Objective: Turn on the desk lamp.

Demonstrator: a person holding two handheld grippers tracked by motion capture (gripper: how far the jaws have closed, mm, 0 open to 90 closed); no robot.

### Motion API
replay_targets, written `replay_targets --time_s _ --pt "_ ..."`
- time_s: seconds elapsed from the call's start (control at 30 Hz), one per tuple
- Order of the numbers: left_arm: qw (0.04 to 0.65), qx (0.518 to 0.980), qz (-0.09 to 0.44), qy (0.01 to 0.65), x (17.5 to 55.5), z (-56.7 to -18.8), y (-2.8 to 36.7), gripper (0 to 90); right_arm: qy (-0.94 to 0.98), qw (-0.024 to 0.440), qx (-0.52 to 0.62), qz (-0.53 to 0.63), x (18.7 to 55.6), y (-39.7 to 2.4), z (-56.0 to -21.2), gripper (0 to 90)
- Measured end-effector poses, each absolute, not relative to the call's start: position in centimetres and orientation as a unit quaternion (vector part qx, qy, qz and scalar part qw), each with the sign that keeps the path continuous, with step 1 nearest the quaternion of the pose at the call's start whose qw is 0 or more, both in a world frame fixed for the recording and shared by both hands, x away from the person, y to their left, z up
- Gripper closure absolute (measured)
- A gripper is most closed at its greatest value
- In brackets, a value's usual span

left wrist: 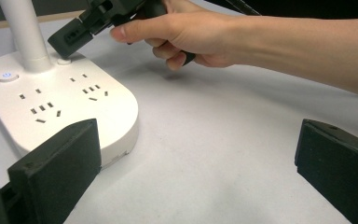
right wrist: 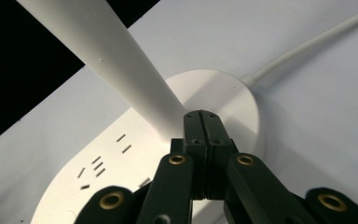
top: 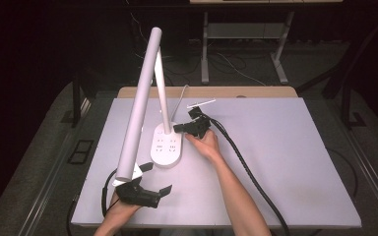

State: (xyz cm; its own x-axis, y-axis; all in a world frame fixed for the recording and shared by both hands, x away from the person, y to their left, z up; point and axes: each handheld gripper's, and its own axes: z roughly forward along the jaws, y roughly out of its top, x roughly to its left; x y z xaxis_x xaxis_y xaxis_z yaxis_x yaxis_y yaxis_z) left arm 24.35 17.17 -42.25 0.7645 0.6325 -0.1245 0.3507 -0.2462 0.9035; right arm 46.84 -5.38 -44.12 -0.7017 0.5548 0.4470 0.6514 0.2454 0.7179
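With my right gripper closed on nothing at the lamp base in mid-frame, I should press its button gently, while the left gripper waits with its jaws apart.

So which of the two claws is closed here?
The right claw, held at the foot of the lamp's post over the white base; its jaws are pressed together. The left claw, near the table's front edge, is spread open.

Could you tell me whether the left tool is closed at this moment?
No, in the left gripper view the left tool has its two black jaws standing wide apart over bare table, gripping nothing.
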Motion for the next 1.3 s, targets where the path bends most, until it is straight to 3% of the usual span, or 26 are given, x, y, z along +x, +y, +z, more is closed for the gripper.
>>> replay_targets --time_s 0.57,1.3 --pt "0.527 0.778 0.134 0.316 24.3 -42.3 17.2 0.0 -0.791 0.035 -0.36 -0.494 45.8 -8.7 -41.3 89.2" --pt "0.524 0.778 0.134 0.318 24.4 -42.4 17.0 0.0 -0.798 -0.007 -0.342 -0.497 41.7 -15.9 -37.1 89.1"
